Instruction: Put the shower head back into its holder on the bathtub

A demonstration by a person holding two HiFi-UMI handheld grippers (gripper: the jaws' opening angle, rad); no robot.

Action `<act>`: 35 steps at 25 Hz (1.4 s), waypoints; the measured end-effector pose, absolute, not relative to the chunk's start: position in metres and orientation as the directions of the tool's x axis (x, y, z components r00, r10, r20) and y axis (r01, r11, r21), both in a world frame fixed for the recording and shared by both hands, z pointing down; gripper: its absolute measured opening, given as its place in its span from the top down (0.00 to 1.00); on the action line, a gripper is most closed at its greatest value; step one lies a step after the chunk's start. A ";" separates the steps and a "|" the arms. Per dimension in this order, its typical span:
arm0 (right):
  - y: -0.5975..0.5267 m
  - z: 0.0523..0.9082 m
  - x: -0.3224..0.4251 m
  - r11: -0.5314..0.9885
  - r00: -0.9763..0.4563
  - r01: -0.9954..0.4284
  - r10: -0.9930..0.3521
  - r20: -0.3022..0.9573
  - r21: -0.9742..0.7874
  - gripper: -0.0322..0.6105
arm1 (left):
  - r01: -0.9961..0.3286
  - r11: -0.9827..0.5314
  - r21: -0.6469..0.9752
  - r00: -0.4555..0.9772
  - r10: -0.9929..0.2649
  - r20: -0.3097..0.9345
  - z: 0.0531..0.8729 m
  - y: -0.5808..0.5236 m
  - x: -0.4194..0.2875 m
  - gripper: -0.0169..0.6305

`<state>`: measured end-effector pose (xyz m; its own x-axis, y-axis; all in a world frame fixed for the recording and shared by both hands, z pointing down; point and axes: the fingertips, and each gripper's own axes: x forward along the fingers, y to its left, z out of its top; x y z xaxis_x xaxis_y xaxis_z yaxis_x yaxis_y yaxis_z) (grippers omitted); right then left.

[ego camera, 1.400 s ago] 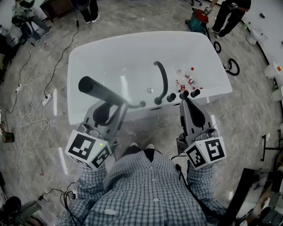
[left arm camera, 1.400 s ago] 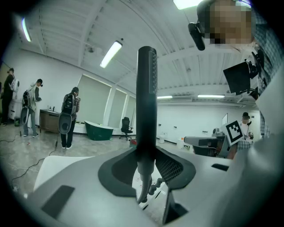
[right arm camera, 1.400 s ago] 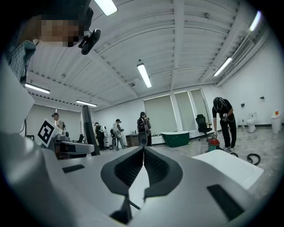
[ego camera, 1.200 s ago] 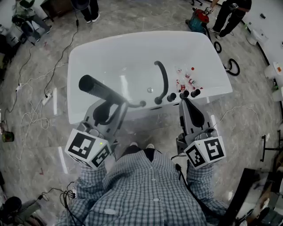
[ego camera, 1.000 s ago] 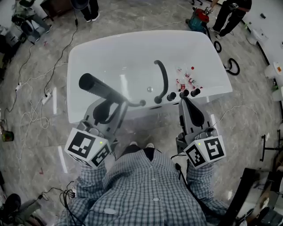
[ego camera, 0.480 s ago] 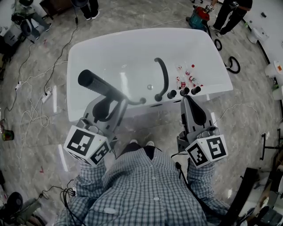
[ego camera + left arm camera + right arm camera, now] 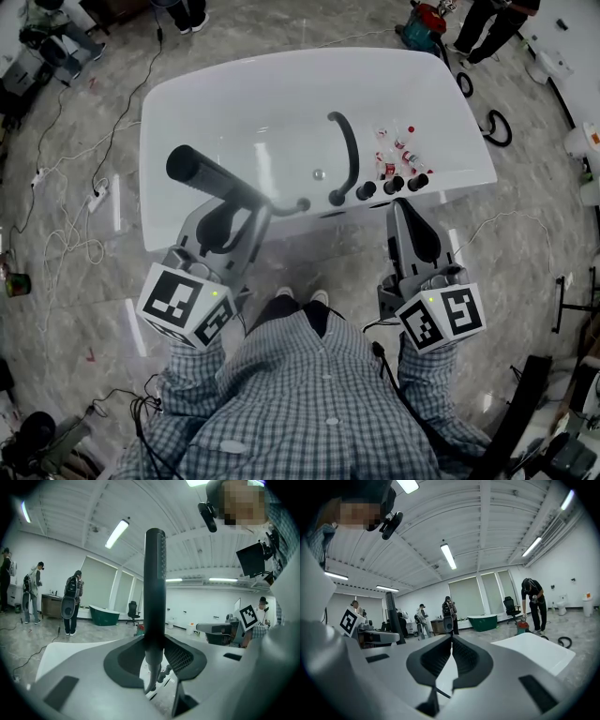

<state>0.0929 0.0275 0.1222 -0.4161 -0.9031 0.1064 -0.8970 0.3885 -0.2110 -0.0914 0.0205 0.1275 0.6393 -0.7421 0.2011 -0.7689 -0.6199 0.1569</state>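
- The shower head [image 7: 211, 180] is a long, thin, matt black stick with a round section. One side carries a fine dotted texture, as the left gripper view shows [image 7: 154, 573].
- In the head view its long axis runs diagonally. The thick blunt end points to the upper left, and the thin end points to the lower right, toward the near rim of the bathtub [image 7: 234, 94].
- In the left gripper view it stands almost vertical in the middle of the frame, and a shiny metal connector [image 7: 151, 674] hangs below it.
- The left gripper [image 7: 251, 214] is clenched on the lower part of the shower head, with its dark ribbed pads [image 7: 180, 656] pressing from both sides.
- The shower head is above the near left part of the bathtub, left of the curved black spout [image 7: 349, 150] and the three round black knobs [image 7: 391, 185].
- The bathtub is white and glossy, rectangular with rounded corners. Small bottles [image 7: 398, 155] with red caps lie at its right end, just behind the knobs.
- The right gripper [image 7: 398, 206] is grey plastic, and its jaws are pressed together with nothing between them [image 7: 451, 638]. Its tips are just before the knobs, in the right half of the frame.
- The floor [image 7: 84, 281] is grey polished stone with loose cables on it.
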 end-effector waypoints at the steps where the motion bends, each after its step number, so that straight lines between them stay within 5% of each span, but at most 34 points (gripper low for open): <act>1: 0.027 0.123 0.094 0.386 -0.414 -0.898 -0.904 0.109 -0.211 0.92 | -0.768 -0.620 0.160 0.640 -0.741 0.203 0.129 0.020 -0.091 0.77; 35: 0.023 0.189 0.095 0.363 -0.411 -0.906 -0.878 0.244 -0.220 0.92 | -0.760 -0.631 0.156 0.648 -0.713 0.268 0.183 -0.004 -0.083 0.77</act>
